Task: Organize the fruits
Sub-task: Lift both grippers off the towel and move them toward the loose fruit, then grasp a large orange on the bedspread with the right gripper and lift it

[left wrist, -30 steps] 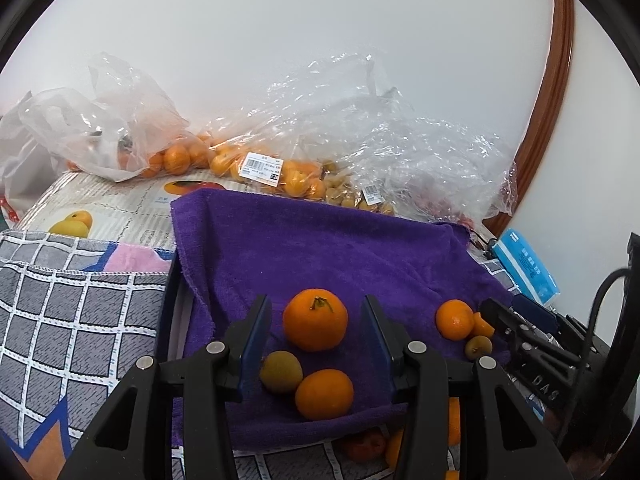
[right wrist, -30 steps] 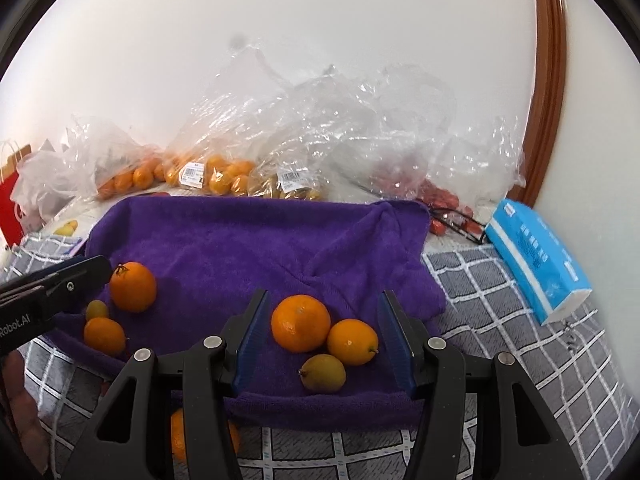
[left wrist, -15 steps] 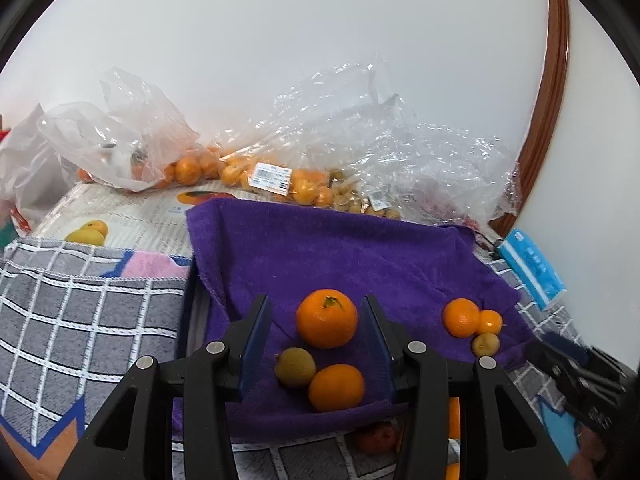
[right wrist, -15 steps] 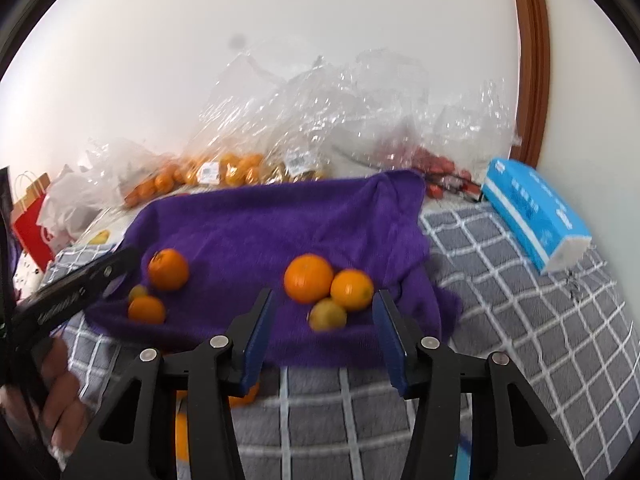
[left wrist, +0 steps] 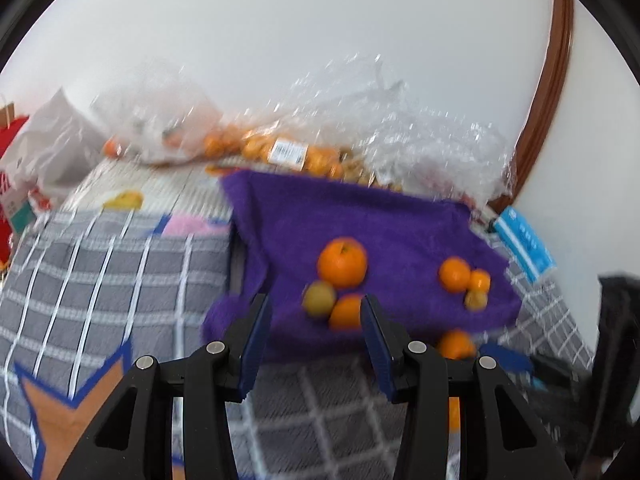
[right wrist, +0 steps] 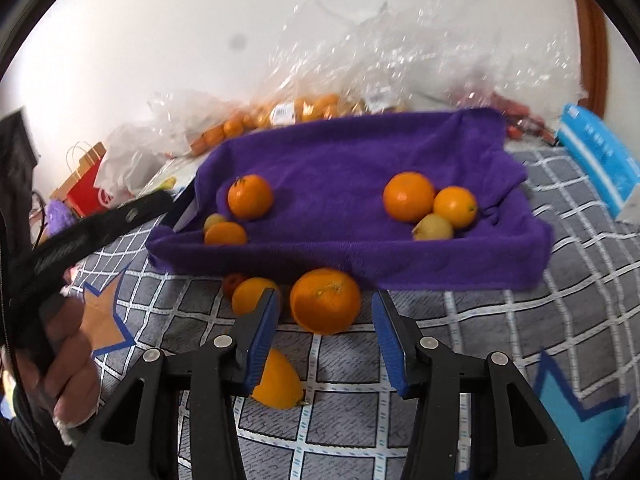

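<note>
A purple towel lies on the checked cloth with two groups of fruit on it. The left group has two oranges and a small yellow-green fruit; it also shows in the left wrist view. The right group holds two oranges and a yellow fruit. In front of the towel lie a large orange, a smaller orange, a small red fruit and a lemon. My right gripper is open, its fingers either side of the large orange. My left gripper is open and empty before the towel's front edge.
Clear plastic bags of oranges line the wall behind the towel. A blue tissue pack lies at the right. A red paper bag stands at the left. The left gripper's black body and a hand fill the right view's left side.
Both grippers have pulled back from the towel. The right gripper now sits over the loose fruit in front of the towel. Both stay open.
</note>
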The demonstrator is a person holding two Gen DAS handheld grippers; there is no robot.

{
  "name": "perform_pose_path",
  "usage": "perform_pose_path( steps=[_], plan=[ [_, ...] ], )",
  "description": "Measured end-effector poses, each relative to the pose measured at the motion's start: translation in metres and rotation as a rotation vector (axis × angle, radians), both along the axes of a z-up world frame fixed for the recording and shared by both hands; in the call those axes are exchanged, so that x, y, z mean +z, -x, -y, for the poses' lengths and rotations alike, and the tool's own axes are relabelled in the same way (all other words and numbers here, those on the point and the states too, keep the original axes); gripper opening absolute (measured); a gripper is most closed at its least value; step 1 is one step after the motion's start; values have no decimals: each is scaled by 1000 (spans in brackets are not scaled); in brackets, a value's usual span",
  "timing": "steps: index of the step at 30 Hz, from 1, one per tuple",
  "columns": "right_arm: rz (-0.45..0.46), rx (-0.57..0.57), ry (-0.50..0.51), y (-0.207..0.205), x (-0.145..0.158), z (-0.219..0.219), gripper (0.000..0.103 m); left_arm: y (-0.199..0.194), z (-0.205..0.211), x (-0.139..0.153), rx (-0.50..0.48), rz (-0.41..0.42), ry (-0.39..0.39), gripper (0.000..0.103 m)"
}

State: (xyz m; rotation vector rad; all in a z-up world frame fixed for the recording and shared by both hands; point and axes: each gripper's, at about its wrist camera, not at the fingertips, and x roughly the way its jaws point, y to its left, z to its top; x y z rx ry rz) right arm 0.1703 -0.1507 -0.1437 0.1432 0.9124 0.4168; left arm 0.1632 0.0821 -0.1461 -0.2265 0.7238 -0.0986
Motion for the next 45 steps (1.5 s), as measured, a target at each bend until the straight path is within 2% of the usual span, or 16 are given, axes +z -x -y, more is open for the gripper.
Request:
perform_pose_path(
  steps=[6,9,13,21,27,36,41,45],
  plan=[
    [-33,1,7,-7,-14,-3,48,14,-1,-31,-61,-114,-38,45],
    [-27,2,16,-6,-13,-4,41,16,2,-39,-66,-126,-52,45],
    [19,-24,98,5,-2,0,40,18,3,-40,-65,-132,-60,44],
    [32,-31,128,20,3,11,39,17,12,-41,-83,-139,-102,52],
    [27,-15,138,13,-5,0,42,18,6,-41,-87,-133,-55,53],
    [-4,-30,117,2,-13,-3,41,18,6,-42,-87,-132,-47,53],
    [11,-56,139,6,-10,2,41,19,-4,-42,-98,-122,33,55],
    [46,-90,155,13,-3,15,41,20,-4,-43,-96,-121,38,55]
  ],
)
